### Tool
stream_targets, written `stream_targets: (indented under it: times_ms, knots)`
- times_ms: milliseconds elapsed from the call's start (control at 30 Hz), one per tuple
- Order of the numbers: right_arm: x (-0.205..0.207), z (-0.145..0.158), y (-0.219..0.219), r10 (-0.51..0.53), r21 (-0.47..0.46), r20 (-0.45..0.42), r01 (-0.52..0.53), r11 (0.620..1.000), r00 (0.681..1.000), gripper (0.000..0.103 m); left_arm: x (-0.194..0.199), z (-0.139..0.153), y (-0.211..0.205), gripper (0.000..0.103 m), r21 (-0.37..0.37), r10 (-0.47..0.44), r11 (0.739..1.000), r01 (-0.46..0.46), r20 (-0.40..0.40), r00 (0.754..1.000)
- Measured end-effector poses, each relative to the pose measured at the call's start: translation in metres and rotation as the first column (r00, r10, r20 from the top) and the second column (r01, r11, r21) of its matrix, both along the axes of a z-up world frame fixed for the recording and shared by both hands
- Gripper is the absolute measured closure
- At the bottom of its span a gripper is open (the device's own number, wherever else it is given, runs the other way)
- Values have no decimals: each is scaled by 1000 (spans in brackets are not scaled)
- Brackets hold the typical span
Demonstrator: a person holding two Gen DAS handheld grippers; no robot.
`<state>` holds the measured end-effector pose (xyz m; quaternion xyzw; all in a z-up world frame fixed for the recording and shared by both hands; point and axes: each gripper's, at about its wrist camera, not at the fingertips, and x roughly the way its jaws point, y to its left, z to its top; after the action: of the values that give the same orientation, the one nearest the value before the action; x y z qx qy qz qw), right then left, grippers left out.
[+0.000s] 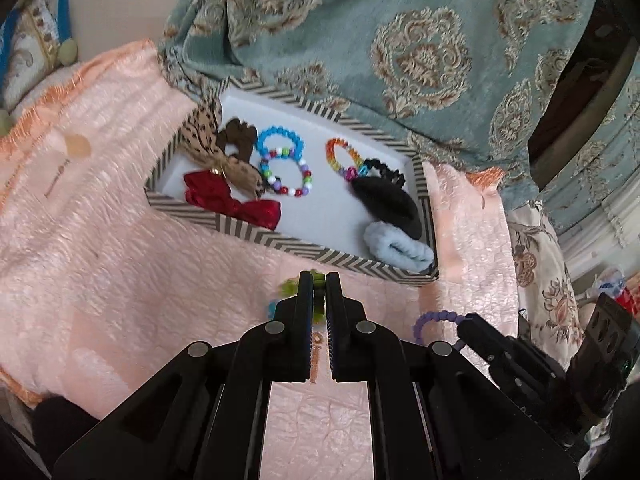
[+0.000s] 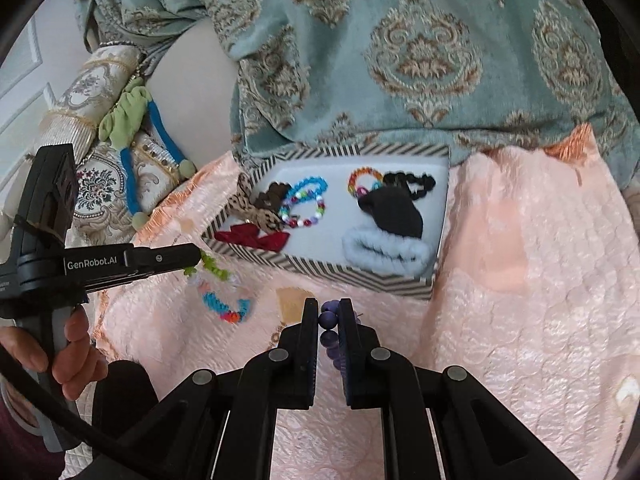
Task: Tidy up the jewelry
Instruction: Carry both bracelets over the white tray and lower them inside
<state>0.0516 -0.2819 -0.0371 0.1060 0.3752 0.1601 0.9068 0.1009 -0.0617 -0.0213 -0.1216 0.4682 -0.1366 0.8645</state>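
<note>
A chevron-rimmed tray (image 1: 256,236) (image 2: 320,270) lies on a pink blanket and holds bead bracelets (image 1: 286,176), bows, scrunchies and a black hair piece (image 1: 386,204). My left gripper (image 1: 319,280) is shut on a multicoloured bead bracelet (image 2: 224,300) with green beads (image 1: 290,287), just in front of the tray's near rim. My right gripper (image 2: 329,308) is shut on a purple bead bracelet (image 2: 328,336) (image 1: 430,320), near the tray's front right corner.
The pink blanket (image 1: 100,260) covers the bed. A teal patterned cover (image 1: 400,40) rises behind the tray. A bolster with green and blue cord (image 2: 124,120) lies at the left. A hand (image 2: 72,352) holds the left gripper's handle.
</note>
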Motion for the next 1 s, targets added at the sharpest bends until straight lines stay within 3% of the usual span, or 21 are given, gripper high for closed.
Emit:
stream_targets:
  times_ms: [233,1000]
  knots:
    - [1,17,9,15,-20,28,-14,1000,999,94,-9,17,7,98,26,5,1000,-6,62,998]
    - [42,40,23,49,-54,38,-47,997,998,94,17,36,23,98,53,23,998,-28,97,995]
